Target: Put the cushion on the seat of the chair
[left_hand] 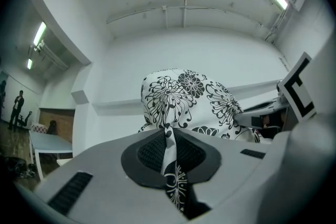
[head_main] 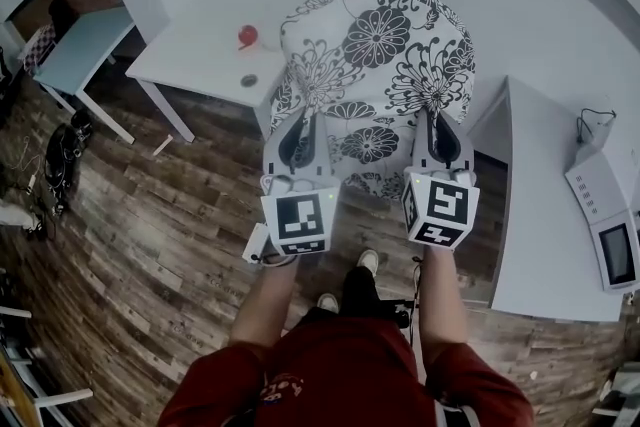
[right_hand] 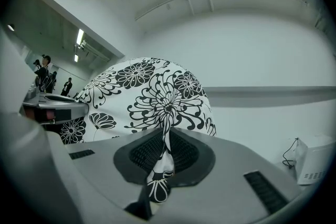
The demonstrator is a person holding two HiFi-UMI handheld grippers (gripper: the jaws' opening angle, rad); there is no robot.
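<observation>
Currently, the person grips a white cushion [head_main: 372, 55] printed with black flowers, one gripper on each lower corner. The left gripper [head_main: 302, 137] has its jaws pressed together on a fold of the patterned cloth, and in the left gripper view the fabric runs down as a thin strip between the dark ribbed pads [left_hand: 149, 153] of that gripper [left_hand: 168, 132], with the body of the cushion [left_hand: 184, 94] rising upright just beyond. The right gripper [head_main: 437, 137] is clamped in the same way: in the right gripper view its jaws [right_hand: 167, 138] pinch a gathered tuck of the cloth, and the cushion [right_hand: 152, 89] stands broad and rounded behind them against a white wall [right_hand: 252, 55]. From the head view the cushion sits in front of the person, between a white table [head_main: 195, 65] at the left and a white counter [head_main: 535, 215] at the right, above a dark wooden floor [head_main: 150, 235]; whether its far edge rests on anything cannot be told. On the white table lie a small red object [head_main: 247, 36] and a small dark round one [head_main: 249, 80]. A pale device with a screen [head_main: 612, 250] sits on the counter. Each gripper's marker cube faces the head camera, the left gripper's cube [head_main: 300, 220] and the right gripper's cube [head_main: 442, 207] level with one another. The person's shoes [head_main: 368, 261] show on the floor below.
</observation>
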